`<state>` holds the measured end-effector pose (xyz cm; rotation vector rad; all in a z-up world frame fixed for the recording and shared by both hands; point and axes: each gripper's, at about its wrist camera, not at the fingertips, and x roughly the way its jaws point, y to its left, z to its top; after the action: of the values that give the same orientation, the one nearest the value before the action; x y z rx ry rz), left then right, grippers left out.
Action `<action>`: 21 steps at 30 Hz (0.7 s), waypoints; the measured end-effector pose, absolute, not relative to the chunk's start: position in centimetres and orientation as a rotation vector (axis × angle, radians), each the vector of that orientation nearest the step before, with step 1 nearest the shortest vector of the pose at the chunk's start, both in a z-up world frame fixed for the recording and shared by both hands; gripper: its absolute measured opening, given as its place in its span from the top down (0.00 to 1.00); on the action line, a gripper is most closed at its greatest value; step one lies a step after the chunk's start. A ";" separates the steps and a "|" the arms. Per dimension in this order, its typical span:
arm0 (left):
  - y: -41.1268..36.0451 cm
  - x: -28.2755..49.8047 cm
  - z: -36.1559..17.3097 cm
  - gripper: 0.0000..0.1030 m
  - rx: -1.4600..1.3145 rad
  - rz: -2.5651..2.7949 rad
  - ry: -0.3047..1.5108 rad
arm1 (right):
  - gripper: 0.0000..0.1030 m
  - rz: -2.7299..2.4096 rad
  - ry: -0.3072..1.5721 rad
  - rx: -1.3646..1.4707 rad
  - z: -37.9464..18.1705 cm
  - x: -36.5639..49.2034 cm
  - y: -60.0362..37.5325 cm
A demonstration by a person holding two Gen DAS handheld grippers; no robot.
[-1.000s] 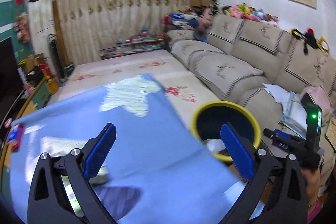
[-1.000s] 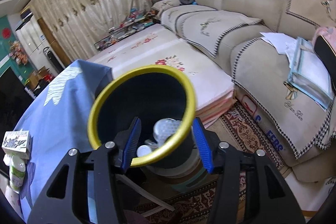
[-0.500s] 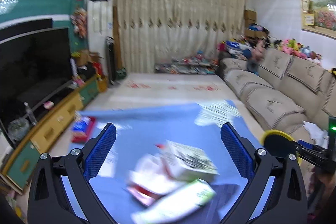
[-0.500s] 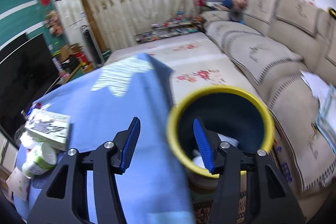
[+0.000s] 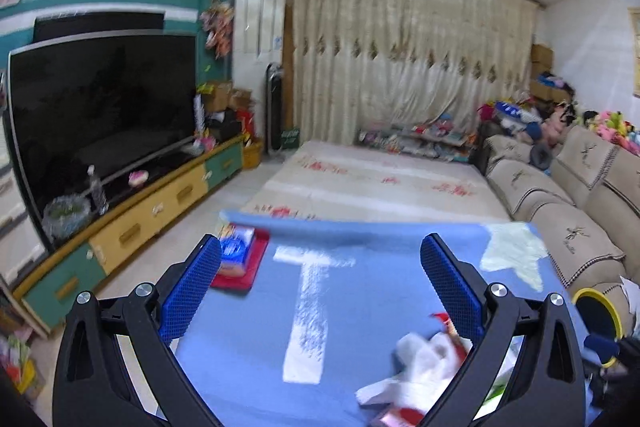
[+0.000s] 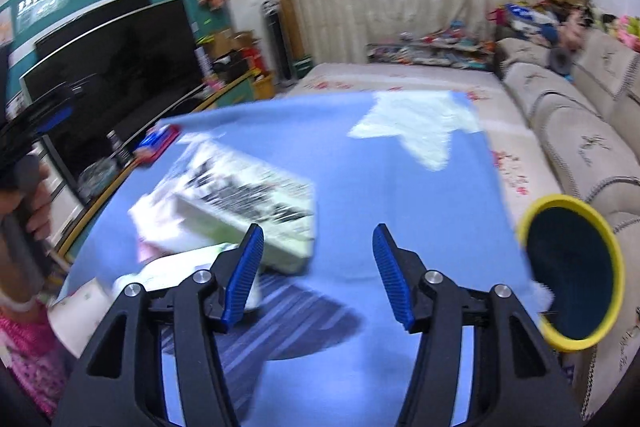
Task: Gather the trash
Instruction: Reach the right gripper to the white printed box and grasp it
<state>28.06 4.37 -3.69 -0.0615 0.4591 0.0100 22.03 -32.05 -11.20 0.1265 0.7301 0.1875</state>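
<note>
My left gripper (image 5: pixel 320 283) hangs over the blue tablecloth (image 5: pixel 360 307) with its jaws wide apart and nothing between them. My right gripper (image 6: pixel 318 267) also stands apart and empty, its jaws having just been opening a little. The trash lies toward the cloth's near left corner in the right wrist view: a printed carton (image 6: pixel 248 203), blurred, with a pale wrapper (image 6: pixel 160 223) under it and a bottle (image 6: pixel 176 275) just beside my left finger. A red packet (image 5: pixel 240 259) sits at the far left corner. The yellow-rimmed bin (image 6: pixel 572 275) stands off the cloth's right edge, beside the sofa (image 6: pixel 580 139).
</note>
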 end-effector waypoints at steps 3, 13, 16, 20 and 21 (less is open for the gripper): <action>5.8 28.6 -4.3 0.05 -0.073 0.035 0.467 | 0.47 0.238 0.747 0.106 -11.8 22.1 -30.1; 6.5 28.1 -5.1 0.05 -0.105 0.053 0.445 | 0.44 0.308 0.716 0.028 -11.0 22.5 -25.5; 6.4 28.0 -5.2 0.05 -0.098 0.044 0.445 | 0.42 0.317 0.686 -0.035 -10.7 23.2 -23.4; 5.6 27.7 -5.2 0.05 -0.100 0.035 0.448 | 0.41 0.285 0.668 -0.157 -11.3 24.6 -20.7; 5.6 27.6 -5.1 0.05 -0.102 0.034 0.451 | 0.41 0.278 0.673 -0.171 -11.6 25.0 -20.3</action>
<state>27.61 5.55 -5.11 -0.1018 0.4509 0.0335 24.98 -20.34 -11.59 -0.1709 0.6725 0.2779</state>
